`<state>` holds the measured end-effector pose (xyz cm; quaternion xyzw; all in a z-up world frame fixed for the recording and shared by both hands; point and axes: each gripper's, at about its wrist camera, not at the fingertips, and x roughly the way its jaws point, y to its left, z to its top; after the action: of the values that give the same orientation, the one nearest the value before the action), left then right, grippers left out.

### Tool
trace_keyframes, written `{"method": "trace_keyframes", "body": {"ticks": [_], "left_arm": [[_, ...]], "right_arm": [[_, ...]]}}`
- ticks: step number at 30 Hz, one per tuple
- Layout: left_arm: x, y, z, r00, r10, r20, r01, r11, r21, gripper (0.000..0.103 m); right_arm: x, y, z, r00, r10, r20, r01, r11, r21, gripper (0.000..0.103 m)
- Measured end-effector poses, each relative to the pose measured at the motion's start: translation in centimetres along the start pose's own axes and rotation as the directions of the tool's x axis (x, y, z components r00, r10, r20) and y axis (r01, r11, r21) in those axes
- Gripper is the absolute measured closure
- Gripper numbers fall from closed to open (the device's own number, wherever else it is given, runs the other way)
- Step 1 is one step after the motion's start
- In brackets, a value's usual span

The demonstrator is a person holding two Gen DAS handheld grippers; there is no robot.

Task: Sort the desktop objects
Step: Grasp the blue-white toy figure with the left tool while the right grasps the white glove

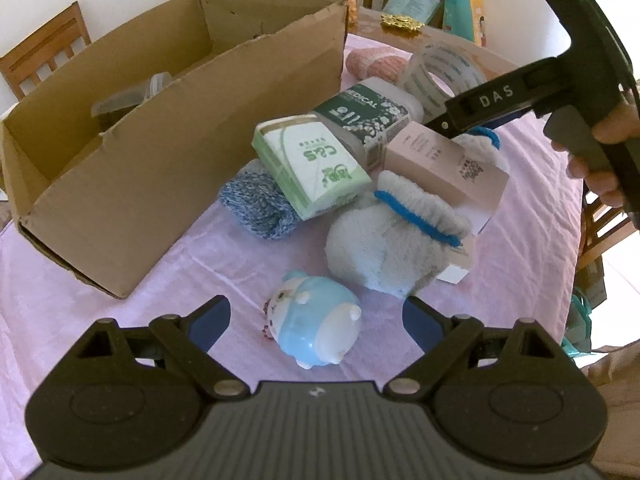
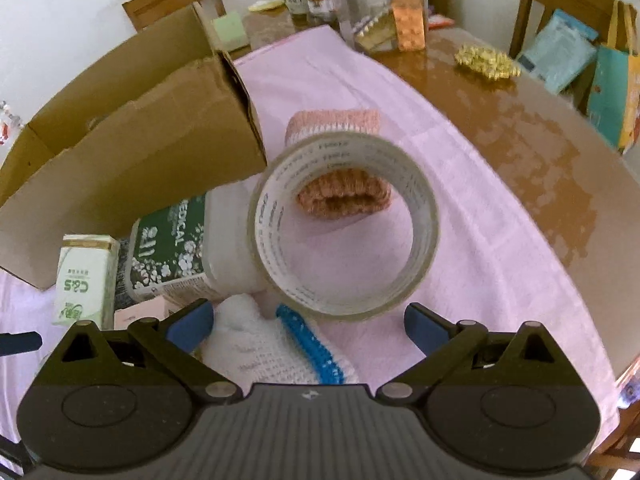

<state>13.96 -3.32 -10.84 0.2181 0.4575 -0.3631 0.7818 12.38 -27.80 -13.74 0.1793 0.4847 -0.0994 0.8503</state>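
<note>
Where cardboard box (image 1: 168, 148) hides its contents, both hand-held grippers, left (image 1: 316, 320), right (image 2: 308, 320), wide open, empty, tape roll (image 2: 344, 224) blurred.

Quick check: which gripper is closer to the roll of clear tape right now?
Right. The right gripper is open just short of the tape roll, which stands on edge. The left gripper is across the pile, at the blue toy.

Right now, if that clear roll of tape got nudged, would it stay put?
Probably not. The tape roll stands on its edge, leaning on the white bottle, so a push could send it rolling or tipping flat. Its smooth, glossy surface may slip in a claw. It looks stiff and light, being a hollow ring.
</note>
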Motion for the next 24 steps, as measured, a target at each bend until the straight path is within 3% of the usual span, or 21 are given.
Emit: {"method": "trace_keyframes", "body": {"ticks": [10, 14, 18, 24], "left_arm": [[0.5, 0.1, 0.2, 1.000, -0.022, 0.001, 0.022, 0.999, 0.023, 0.010], [0.6, 0.2, 0.1, 1.000, -0.030, 0.005, 0.030, 0.999, 0.031, 0.011], [0.7, 0.4, 0.0, 1.000, -0.024, 0.007, 0.023, 0.999, 0.029, 0.013], [1.5, 0.7, -0.2, 0.999, -0.036, -0.007, 0.036, 0.999, 0.030, 0.017]], "right_arm": [[-1.6, -2.0, -1.5, 0.999, -0.007, -0.050, 0.004, 0.998, -0.059, 0.000], [-2.1, -2.0, -2.3, 0.995, 0.033, -0.097, -0.043, 0.993, -0.108, 0.000], [-2.2, -0.7, -3.7, 0.994, 0.010, -0.113, -0.036, 0.971, -0.237, 0.000], [-1.9, 0.9, -5.5, 0.996, -0.057, -0.063, 0.029, 0.925, -0.379, 0.000]]}}
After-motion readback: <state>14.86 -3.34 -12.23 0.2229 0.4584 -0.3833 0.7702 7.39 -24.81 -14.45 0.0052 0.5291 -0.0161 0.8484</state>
